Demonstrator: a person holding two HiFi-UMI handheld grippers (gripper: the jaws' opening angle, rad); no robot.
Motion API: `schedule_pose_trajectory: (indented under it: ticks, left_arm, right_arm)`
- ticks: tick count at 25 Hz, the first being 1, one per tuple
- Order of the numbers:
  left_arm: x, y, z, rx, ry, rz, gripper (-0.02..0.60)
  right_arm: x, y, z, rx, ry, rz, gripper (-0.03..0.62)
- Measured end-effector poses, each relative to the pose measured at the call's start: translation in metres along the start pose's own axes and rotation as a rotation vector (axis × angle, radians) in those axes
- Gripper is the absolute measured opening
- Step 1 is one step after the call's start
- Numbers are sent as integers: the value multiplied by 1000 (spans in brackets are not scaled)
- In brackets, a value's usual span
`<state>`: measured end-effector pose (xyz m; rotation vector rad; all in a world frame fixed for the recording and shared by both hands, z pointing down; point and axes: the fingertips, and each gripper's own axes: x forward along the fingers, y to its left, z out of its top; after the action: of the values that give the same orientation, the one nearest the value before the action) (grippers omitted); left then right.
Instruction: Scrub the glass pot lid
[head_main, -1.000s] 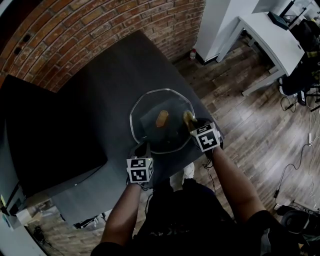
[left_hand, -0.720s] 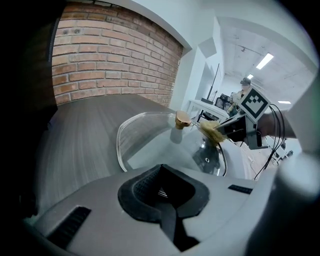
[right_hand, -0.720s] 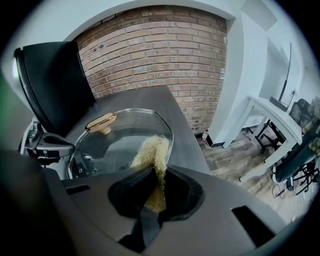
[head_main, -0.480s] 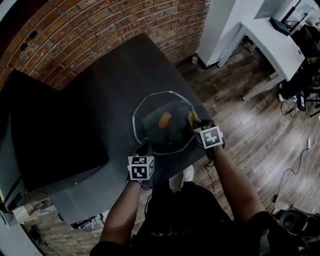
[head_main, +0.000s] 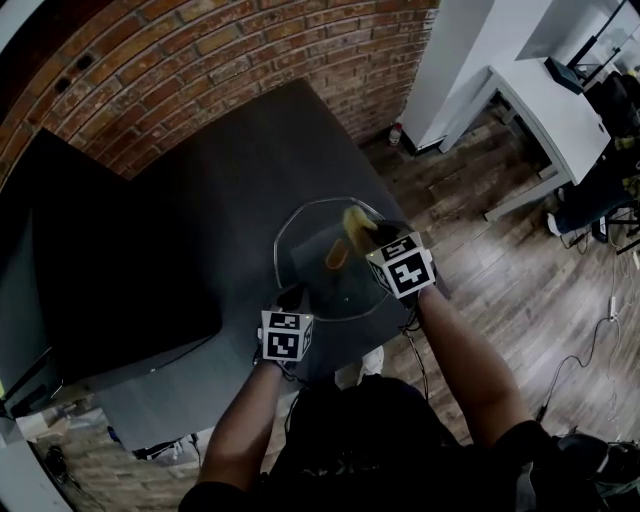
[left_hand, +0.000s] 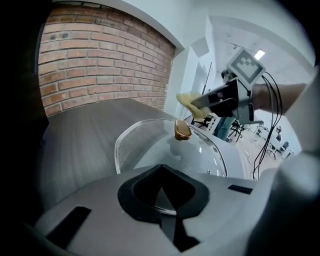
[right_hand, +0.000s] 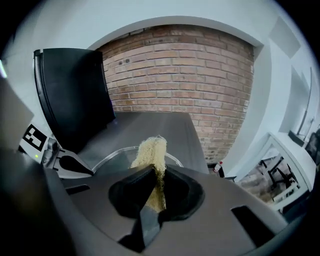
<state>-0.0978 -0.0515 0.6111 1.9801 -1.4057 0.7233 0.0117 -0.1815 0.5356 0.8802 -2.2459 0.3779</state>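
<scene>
Head view: dark counter (head_main: 200, 190), glass pot lid (head_main: 305, 270) pinned near its front right corner
The lid lies flat close to the counter's near edge, within easy reach of both arms. The left gripper (head_main: 293, 298) is closed on the lid's near rim, likely to stop it sliding under rubbing. The right gripper (head_main: 366, 234) is clamped on a yellow fibrous scrubber (head_main: 352, 219), which sticks out past its jaws and appears raised just above the glass beyond the brown knob (head_main: 337, 255)

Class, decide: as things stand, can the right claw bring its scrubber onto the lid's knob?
Probably yes: the right claw holds the scrubber above the glass lid, near the knob, nothing between.
</scene>
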Motion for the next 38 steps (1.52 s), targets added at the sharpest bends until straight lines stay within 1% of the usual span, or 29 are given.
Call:
schedule_pose_trajectory:
  ticks: [3,6,9,13,16,19,20,22,28,32,34,38]
  left_arm:
    - [6,7,0,-1,18,13,34]
    - [11,14,-4,-11,36,10,34]
    - [13,17,-8,-20,30,0,34]
    - [12,15,-5,-26,33,-17,34]
    - [13,16,-6,-27,36,-31,34]
    - [14,16,-7,-22,40,-34,34]
    - [14,16,-7,-21,41,-35,34]
    - [14,16,-7,-15,41,-36,34]
    - [14,17,-7,-20,41,-39,34]
    - [13,18,-6,-49,40,-37,34]
    - [13,19,-7,-52,41,-33,34]
    - [16,21,-10,-54,43,-21,34]
  right_arm:
    - [19,28,25,-98,10,84,48]
    - [44,63,35,-230,75,184,48]
    - [69,94,30,-406,159,254,48]
    - [89,128,13,-621,272,339,48]
    - [101,141,-1,-741,336,374,49]
    - [112,143,-8,-816,374,371,48]
    - [115,142,-8,-821,383,370,49]
    - [120,138,-8,-796,396,367,49]
    - [127,111,1,-643,407,316,49]
    - [125,89,5,-529,400,293,49]
    - [125,79,5,-492,396,281,49]
    - [132,50,-5,-448,383,228,49]
